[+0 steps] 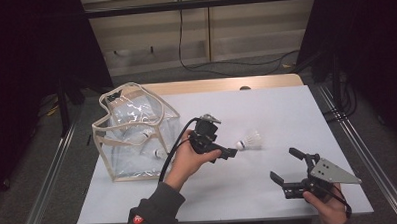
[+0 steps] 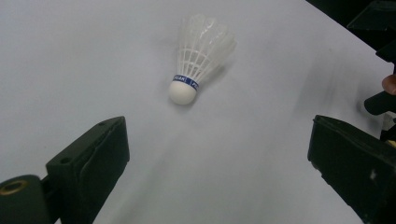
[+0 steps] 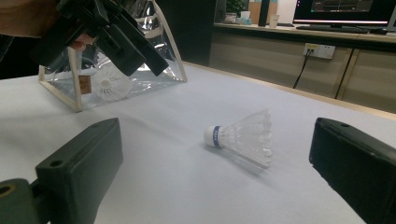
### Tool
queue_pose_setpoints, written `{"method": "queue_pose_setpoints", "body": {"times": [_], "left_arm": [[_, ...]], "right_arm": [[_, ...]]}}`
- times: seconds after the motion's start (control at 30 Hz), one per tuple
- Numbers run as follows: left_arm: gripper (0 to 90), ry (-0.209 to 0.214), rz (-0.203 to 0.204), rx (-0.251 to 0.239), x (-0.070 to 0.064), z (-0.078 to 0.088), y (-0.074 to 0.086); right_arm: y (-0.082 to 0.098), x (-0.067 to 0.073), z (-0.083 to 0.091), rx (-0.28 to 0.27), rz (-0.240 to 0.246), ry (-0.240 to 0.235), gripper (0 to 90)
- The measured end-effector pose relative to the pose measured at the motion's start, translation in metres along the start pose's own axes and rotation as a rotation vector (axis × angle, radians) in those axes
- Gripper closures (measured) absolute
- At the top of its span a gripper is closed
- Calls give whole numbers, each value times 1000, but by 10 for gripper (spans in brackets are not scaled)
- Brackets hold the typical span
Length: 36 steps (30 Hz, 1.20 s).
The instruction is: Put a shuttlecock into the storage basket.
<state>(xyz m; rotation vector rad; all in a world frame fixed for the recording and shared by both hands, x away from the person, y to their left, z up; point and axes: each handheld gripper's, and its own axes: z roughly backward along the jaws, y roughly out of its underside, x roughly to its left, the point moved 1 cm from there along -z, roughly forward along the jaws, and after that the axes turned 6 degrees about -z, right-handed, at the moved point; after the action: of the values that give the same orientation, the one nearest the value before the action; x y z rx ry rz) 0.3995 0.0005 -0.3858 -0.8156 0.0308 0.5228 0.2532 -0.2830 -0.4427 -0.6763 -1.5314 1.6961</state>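
the left gripper (image 1: 226,152) covers part of the clear bag (image 1: 132,134) in the right gripper view, where the picture's top edge also cuts the bag's upper rim and the hand holding that gripper. in the high view, the shuttlecocks inside the bag (image 1: 152,143) show as pale smears behind glare, and how many there are cannot be told. the blue band's lettering on the loose shuttlecock (image 2: 198,58), lying well right of the bag, is too small to read. the right gripper (image 1: 287,170), farther right of the bag, has its holding hand cut off by the high view's bottom edge.
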Motion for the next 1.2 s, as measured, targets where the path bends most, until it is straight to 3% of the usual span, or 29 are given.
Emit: {"method": "queue_pose_setpoints", "body": {"times": [0.37, 0.8, 1.2], "left_arm": [[59, -10, 6, -14, 1, -9, 2], [74, -22, -16, -5, 2, -19, 2], [80, -37, -5, -2, 5, -30, 3]], "right_arm": [[0, 0, 0, 0, 0, 0, 26], [0, 0, 0, 1, 1, -1, 27], [0, -1, 0, 1, 1, 3, 27]]}}
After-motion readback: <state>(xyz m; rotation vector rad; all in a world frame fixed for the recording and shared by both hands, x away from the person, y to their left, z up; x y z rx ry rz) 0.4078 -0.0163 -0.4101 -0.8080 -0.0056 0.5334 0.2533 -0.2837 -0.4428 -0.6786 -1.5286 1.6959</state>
